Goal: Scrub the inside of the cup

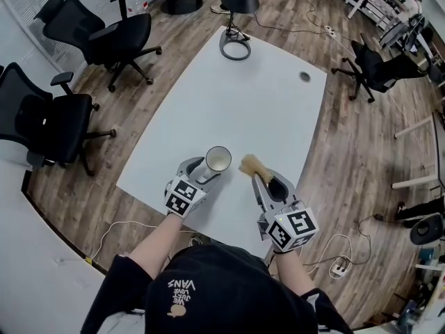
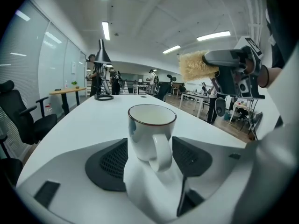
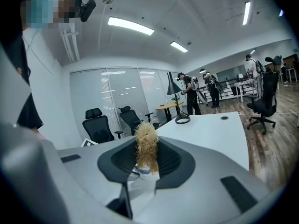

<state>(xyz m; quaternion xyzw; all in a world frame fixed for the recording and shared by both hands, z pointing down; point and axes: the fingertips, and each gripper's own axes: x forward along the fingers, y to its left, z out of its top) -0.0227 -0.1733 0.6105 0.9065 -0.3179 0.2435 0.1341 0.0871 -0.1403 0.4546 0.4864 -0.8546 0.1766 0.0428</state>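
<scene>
Head view first: at the near edge of the white surface (image 1: 264,103) the left gripper (image 1: 205,169) has the white cup (image 1: 217,159), its open mouth showing. Just to the right, the right gripper (image 1: 268,183) carries a scrub brush (image 1: 252,164). The straw-coloured head points far and left, near the cup's rim but apart from it. A black lamp (image 1: 236,5) stands at the far end of the surface, and black office chairs (image 1: 118,37) sit on the wood floor out to the left.

Over to the left gripper view: the cup stands upright between the fingers (image 2: 110,160), handle turned toward the camera. The dark pads are spread wide and pressed against its sides, so it's gripped. Whether its base rests on the surface I cannot tell, since the gripper's body hides it. The brush head hangs above and to the right, clear of the rim.

Now the right gripper view: its fingers (image 3: 175,161) are closed in tight on the brush. The blond bristles stick up between them, and the surface stretches away beyond.
</scene>
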